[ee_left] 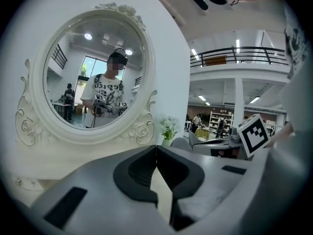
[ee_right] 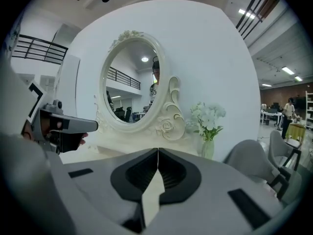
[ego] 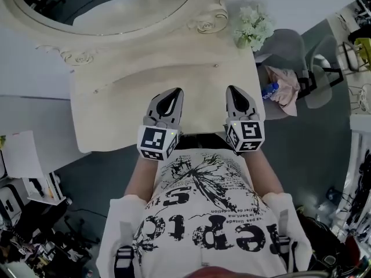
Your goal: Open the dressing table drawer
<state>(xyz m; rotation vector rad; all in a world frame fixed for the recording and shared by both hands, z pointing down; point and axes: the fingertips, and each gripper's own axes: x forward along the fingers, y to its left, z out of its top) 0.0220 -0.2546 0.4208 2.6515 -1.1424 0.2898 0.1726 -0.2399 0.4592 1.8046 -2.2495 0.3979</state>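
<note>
Cream desk (ego: 110, 109) ahead, oval mirror (ego: 104, 4) at back. Left gripper (ego: 173, 92) and right gripper (ego: 233, 90) side by side over near edge, both jaws closed, empty. Drawer front not discernible; small knob (ego: 215, 65) on raised rear tier.

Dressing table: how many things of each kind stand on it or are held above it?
Grippers: 2, the left gripper and the right gripper
Mirror: 1
Vase of flowers: 1
Total: 4
</note>
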